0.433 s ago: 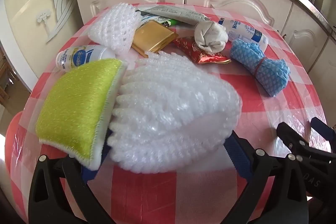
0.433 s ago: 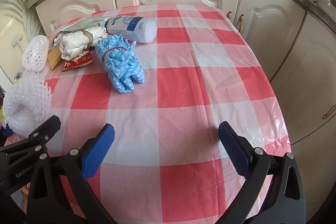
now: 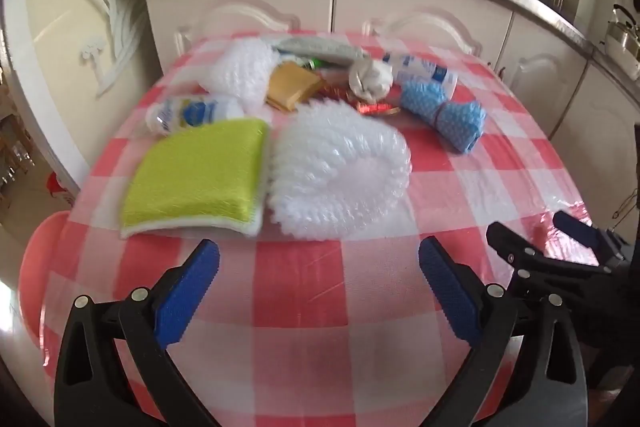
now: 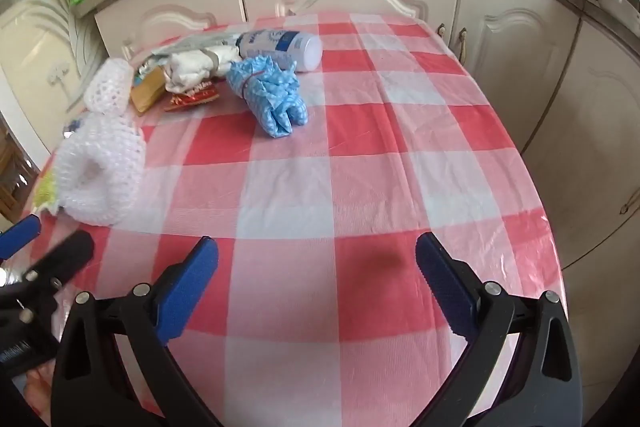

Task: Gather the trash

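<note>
We find the white foam net (image 3: 340,171) curled beside the green sponge (image 3: 196,179) on the checked tabletop (image 3: 320,291), the sponge nearly hidden from the right view, both the left tool (image 3: 318,287) and right tool (image 4: 316,287) gaping apart, empty.

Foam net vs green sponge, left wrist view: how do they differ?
The foam net is white, puffy and rounded, with a hollow centre; the sponge is flat, rectangular, yellow-green with a white underside. The net looks bulkier and taller. Both lie side by side, touching, on the checked tablecloth.
</note>
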A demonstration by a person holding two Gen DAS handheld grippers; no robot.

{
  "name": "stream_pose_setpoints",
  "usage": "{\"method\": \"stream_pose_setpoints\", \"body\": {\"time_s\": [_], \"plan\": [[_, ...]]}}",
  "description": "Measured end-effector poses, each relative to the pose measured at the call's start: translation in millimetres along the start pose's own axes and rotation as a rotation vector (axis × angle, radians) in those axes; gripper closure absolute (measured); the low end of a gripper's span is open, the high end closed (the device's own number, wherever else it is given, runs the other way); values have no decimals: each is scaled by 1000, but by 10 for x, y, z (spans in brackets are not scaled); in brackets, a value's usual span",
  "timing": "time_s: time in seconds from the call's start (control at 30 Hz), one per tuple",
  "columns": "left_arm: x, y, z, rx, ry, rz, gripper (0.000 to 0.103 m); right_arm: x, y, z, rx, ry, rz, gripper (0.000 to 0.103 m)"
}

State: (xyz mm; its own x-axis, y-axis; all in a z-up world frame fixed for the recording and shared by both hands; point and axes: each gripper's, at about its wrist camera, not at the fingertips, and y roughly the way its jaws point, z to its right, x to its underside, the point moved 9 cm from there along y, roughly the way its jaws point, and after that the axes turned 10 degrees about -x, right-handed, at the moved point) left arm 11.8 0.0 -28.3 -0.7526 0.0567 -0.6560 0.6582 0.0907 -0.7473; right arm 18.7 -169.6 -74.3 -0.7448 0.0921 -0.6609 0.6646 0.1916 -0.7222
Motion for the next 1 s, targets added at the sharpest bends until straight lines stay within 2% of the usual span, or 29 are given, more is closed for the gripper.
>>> {"method": "stream_pose_setpoints", "body": {"time_s": [0.07, 0.17, 0.33, 0.63, 1.0], "plan": [[-10, -171, -103, -2, -9, 48, 5, 43, -216, -4, -26, 6, 42, 4], [-36, -535, -288, -25, -27, 147, 5, -68, -521, -133, -28, -27, 130, 4], [-81, -962, -532, -55, -47, 256, 5, -237, -1016, -363, -71, -47, 250, 4], [-165, -1436, -806, -89, -86, 346, 5, -443, -1818, -734, -81, -127, 431, 4], [-232, -1942, -1152, -109, -134, 450, 5, -492, -2402, -1121, -50, -231, 593, 4]]}}
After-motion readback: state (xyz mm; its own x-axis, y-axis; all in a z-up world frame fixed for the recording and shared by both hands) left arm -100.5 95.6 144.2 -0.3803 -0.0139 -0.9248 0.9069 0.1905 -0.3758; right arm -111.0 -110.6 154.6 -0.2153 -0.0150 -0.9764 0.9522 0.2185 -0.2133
